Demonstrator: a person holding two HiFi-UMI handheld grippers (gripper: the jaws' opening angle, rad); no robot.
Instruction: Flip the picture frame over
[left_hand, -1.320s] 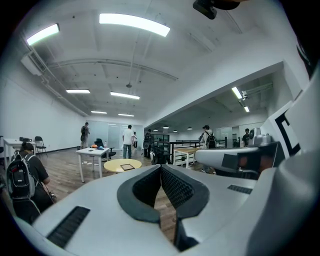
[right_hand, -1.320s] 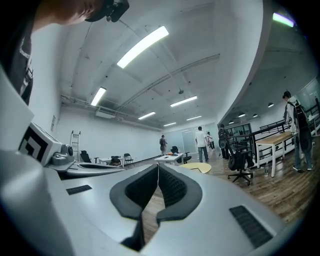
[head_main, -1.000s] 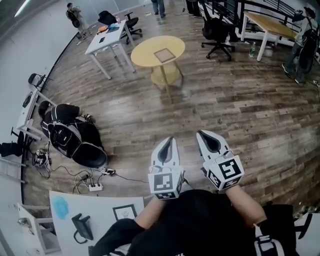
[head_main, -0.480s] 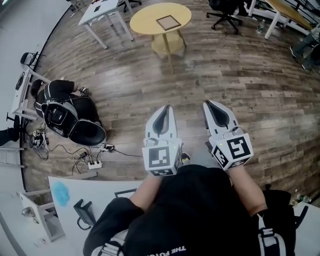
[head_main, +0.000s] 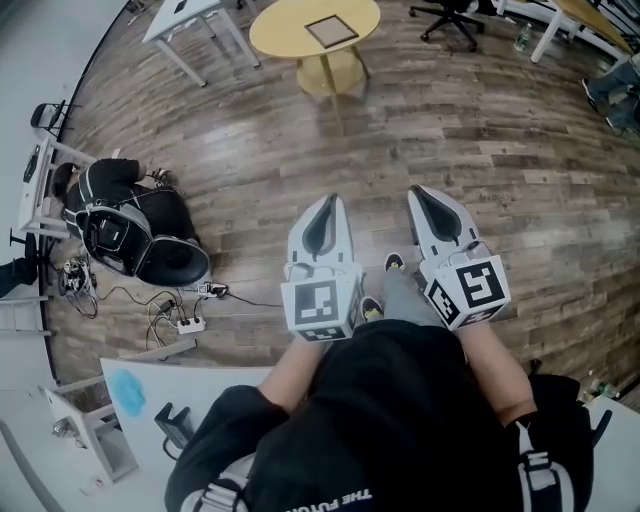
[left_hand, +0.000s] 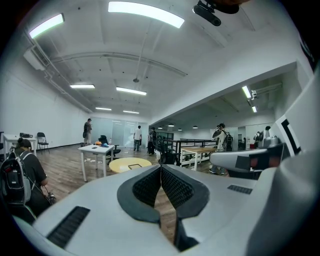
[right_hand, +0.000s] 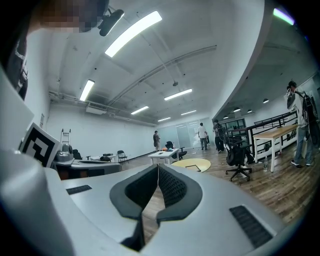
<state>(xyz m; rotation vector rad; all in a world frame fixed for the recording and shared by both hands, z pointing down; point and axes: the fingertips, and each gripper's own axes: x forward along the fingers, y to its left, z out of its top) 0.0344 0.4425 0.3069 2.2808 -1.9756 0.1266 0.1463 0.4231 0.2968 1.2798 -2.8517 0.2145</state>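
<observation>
In the head view, the picture frame (head_main: 331, 29) lies flat near the middle of the round yellow table (head_main: 272, 35), and this table is far ahead of us across the wooden floor (head_main: 480, 150). The left gripper (head_main: 330, 200) and the right gripper (head_main: 415, 190) both point toward the table and are well apart from it. The left one is a little more in line with the frame, but we judge that neither is really nearer. The frame looks almost square, with a thin dark border and a pale tan inside, so we cannot name a long axis. It sits a little turned against our line of approach. In the left gripper view, the jaws of the left gripper (left_hand: 161, 167) are pressed together with nothing between them, and the table (left_hand: 124, 163) with the frame (left_hand: 135, 166) shows small, just left of the jaw tips. In the right gripper view, the right gripper (right_hand: 158, 166) is also clenched on nothing. Here the table (right_hand: 205, 162) and the frame (right_hand: 192, 167) stand to the right of the tips, still distant.
</observation>
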